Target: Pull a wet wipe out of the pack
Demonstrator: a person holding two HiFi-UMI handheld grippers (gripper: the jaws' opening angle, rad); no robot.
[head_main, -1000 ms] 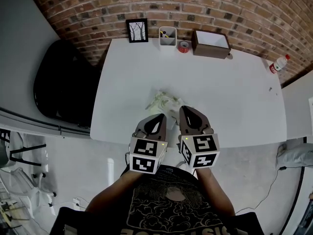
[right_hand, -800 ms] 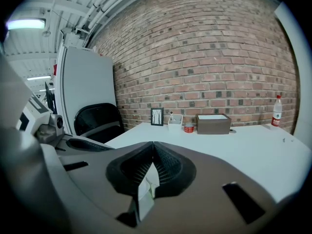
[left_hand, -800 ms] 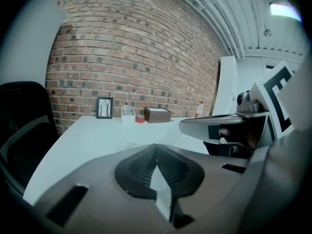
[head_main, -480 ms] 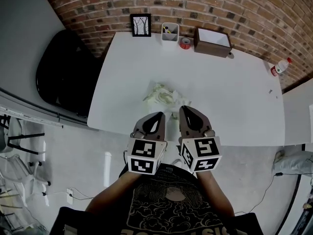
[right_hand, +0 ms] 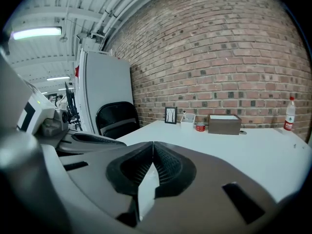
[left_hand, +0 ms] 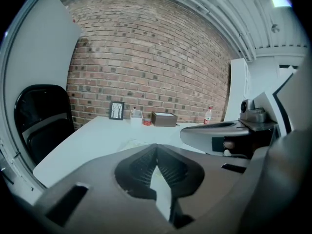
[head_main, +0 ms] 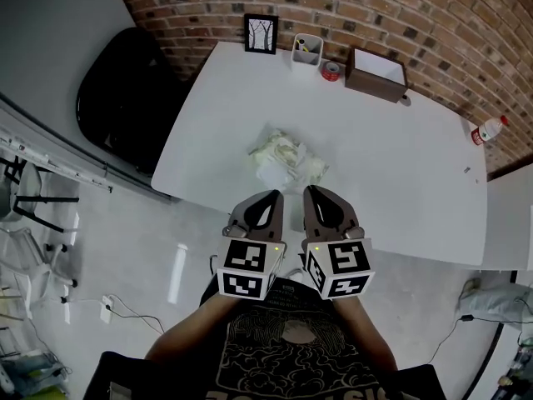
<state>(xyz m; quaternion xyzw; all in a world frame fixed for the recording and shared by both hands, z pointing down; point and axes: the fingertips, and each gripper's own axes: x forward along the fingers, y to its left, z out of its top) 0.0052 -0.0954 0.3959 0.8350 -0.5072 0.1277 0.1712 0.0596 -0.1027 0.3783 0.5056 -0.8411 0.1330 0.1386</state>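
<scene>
Jaws on the left gripper [left_hand: 156, 149] are pressed together tip to tip, with nothing between the ribbed pads. Those on the right gripper [right_hand: 153, 146] are closed the same way and just as empty. In the head view both grippers sit side by side, close but not touching, each held in one of the person's hands with its marker cube toward the body.

The pack of wet wipes [head_main: 285, 158] lies crumpled and pale on the white table [head_main: 400, 165]. It is just beyond the two sets of tips and apart from them. Neither gripper touches it. The left gripper points toward the pack's near-left side and the right gripper toward its near-right side.

Well beyond the pack, along the brick wall [head_main: 350, 7], stand:
- a small framed picture [head_main: 261, 33]
- a white pen cup [head_main: 306, 52]
- a red roll of tape [head_main: 331, 71]
- a brown box [head_main: 376, 73]

Far to the right of the pack, at the table's corner, stands a bottle with a red cap [head_main: 489, 129]. To the pack's left, off the table, is a black chair [head_main: 125, 98].
</scene>
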